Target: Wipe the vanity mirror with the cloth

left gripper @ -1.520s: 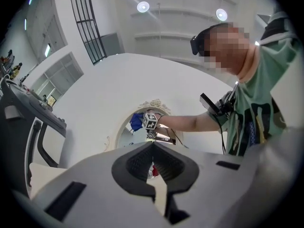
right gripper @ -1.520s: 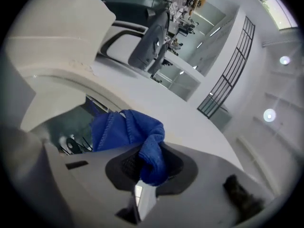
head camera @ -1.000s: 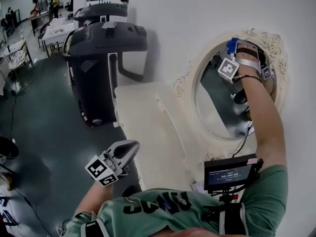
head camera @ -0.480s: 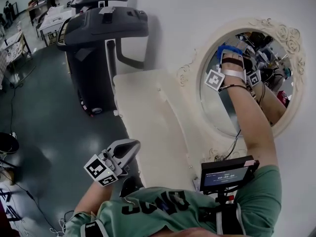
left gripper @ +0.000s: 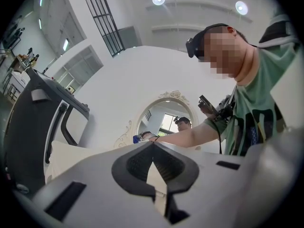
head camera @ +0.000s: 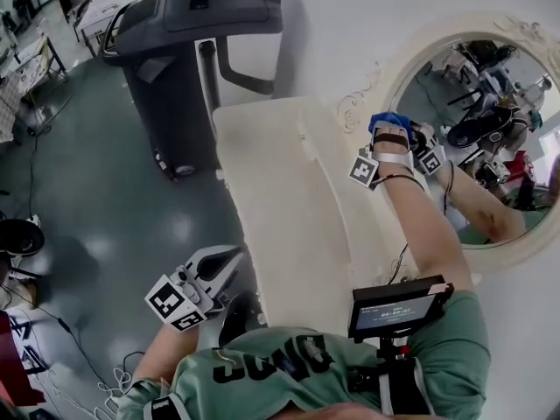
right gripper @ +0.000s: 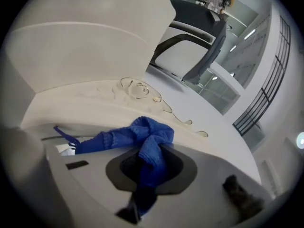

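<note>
White wall ahead; vanity mirror (head camera: 481, 138) cut off at right. Right tongs (head camera: 391, 129) clamp the cloth (right gripper: 145, 139), mirror rim just beyond them — contact hidden. Left tongs (left gripper: 153, 144) closed, empty, well apart.

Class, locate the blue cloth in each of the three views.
Head view: blue cloth right of centre, at the mirror frame's left rim.
Left gripper view: a small blue patch just below centre, at the mirror frame's lower left.
Right gripper view: centre, clamped in the right claw.
Shared landmark: the ornate scrolled mirror frame.

Lettering on the green shirt (head camera: 262, 361) is too distorted to read.
</note>
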### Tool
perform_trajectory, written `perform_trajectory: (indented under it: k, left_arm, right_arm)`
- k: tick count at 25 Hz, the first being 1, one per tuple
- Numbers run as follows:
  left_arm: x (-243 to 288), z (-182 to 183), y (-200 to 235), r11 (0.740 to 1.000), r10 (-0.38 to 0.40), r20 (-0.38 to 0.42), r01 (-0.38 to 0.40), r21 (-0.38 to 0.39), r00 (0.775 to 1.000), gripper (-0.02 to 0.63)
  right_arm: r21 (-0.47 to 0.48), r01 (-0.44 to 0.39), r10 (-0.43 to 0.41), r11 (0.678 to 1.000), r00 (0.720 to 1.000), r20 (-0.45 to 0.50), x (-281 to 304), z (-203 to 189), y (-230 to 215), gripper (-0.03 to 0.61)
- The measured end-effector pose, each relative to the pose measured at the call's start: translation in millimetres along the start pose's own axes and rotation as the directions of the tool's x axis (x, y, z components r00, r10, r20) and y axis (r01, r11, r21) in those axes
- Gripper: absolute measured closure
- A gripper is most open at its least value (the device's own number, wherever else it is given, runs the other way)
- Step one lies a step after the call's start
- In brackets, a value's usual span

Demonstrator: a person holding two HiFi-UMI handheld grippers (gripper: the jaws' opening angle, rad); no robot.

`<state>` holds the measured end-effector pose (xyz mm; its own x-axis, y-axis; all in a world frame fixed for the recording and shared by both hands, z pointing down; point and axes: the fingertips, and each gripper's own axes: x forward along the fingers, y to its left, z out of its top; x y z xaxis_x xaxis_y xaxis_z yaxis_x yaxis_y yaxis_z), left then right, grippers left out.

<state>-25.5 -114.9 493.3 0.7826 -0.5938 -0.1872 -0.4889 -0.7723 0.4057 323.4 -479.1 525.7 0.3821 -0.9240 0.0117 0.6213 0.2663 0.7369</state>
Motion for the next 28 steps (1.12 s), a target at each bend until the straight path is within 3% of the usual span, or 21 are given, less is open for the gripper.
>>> perform_trajectory:
  k: [9,11,14,18,21,28]
  left_arm:
    - [0,9,-10,1.0,-0.023,0.019,0.023,0.01,1.0,0.604]
    - [-1,14,-17,0.999,-0.033,0.031,0.033,0.021,0.999,0.603]
    - [-1,23,-31,0.998,-0.055,0.045,0.053,0.037,0.997,0.603]
    - [4,36,-53,0.994,-0.096,0.075,0.091,0.067,0.992,0.603]
    - [7,41,-56,0.991,-0.119,0.099,0.112,0.079,0.988,0.603]
    - [10,31,-46,0.988,-0.14,0.104,0.132,0.081,0.985,0.603]
  right_arm:
    - [0.007,-0.022,0.021,1.0,0.996,0.087,-11,-3,-18,0.534]
    - [0.092,0.023,-0.034,0.996,0.993,0.116,-24,-20,-52,0.534]
    - [0.344,0.085,-0.16,0.935,0.967,0.196,-50,-56,-125,0.534]
    - [0.328,0.144,-0.171,0.933,0.984,0.055,-71,-174,-196,0.534]
    - [0.298,0.266,-0.256,0.917,0.964,-0.073,-79,-248,-244,0.534]
    - [0.222,0.418,-0.371,0.881,0.901,-0.223,-82,-314,-289,0.534]
